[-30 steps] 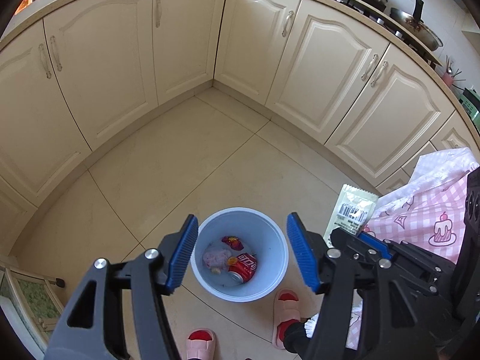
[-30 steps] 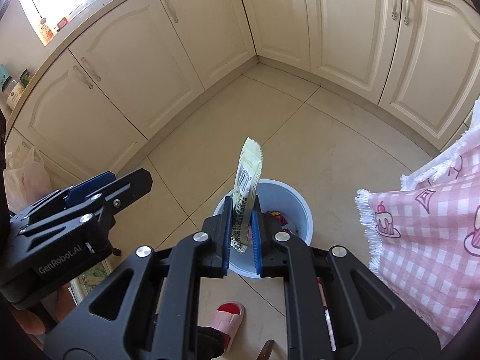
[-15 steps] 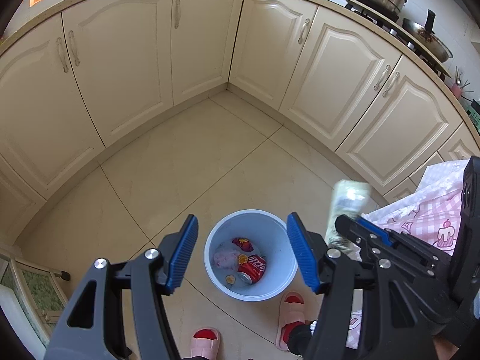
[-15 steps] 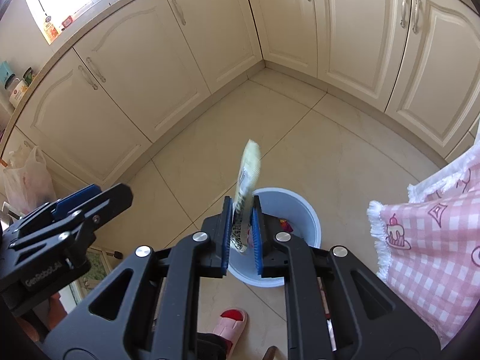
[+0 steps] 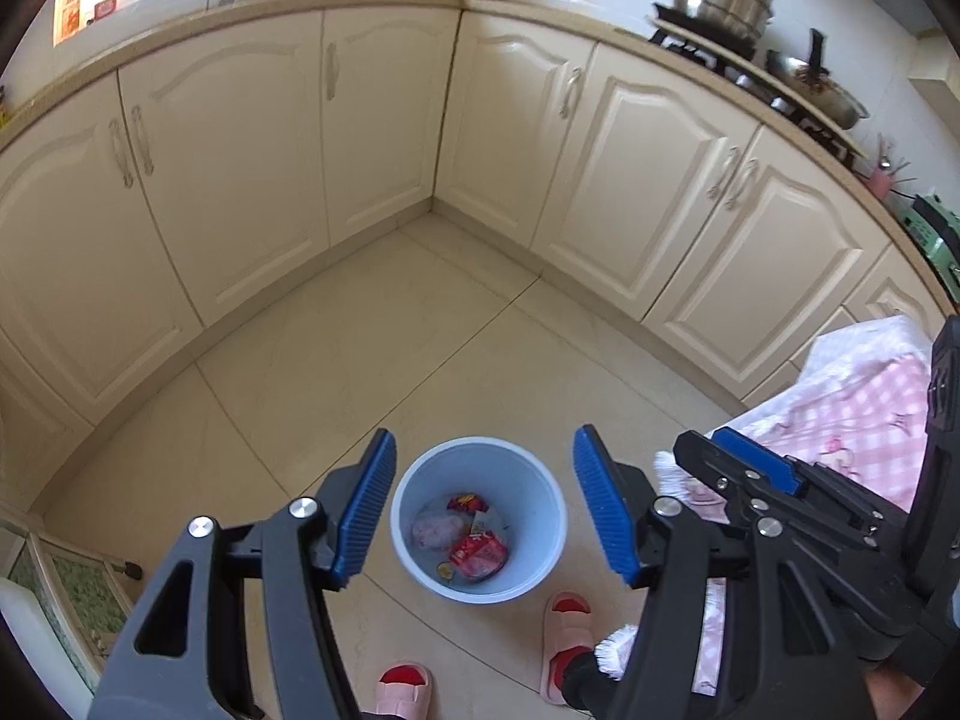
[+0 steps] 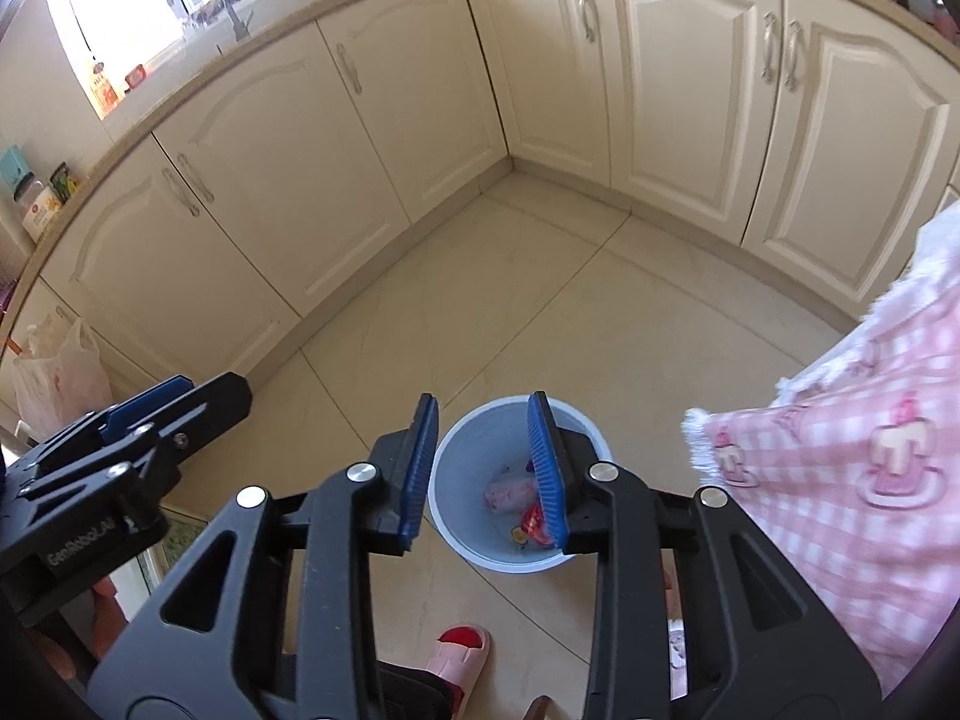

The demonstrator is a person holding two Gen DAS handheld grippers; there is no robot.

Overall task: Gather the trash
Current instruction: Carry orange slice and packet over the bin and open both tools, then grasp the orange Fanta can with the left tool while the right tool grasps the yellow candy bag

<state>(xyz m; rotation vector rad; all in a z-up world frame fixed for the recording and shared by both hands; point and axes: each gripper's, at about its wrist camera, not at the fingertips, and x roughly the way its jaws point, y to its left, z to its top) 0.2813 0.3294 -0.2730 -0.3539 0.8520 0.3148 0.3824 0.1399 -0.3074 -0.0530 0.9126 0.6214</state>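
A: Well, both sets of tongs hang above the round pale-blue plastic bin (image 5: 543, 516) on the cream tiled floor (image 5: 372, 360). The right tongs (image 6: 483, 468) have just been opening, and there is nothing between the blue ribbed pads.

B: The gap is clear, yes. Through it you look straight down into the bin. And the left tongs (image 5: 483, 507)?

A: Spread wide and empty, framing the bin's rim on either side from this angle, well above it.

B: What's inside the bin?

A: A crushed red drink can (image 5: 477, 552), a pinkish crumpled wrapper (image 5: 433, 529), a small red packet (image 5: 467, 503) near the far wall, and a little light-coloured sachet (image 5: 481, 523) lying by the can. All of it sits on the bin's bottom.

B: Around the bin?

A: Two pink slippers with red insoles (image 5: 567, 630) on the floor just beside it, a pink checked cloth with a white fringe (image 6: 840, 480) at the right, and cream cabinet doors (image 5: 240, 168) wrapping the corner behind. A steel pot (image 5: 720, 0) stands on the stove on the counter (image 5: 690, 48) beyond.
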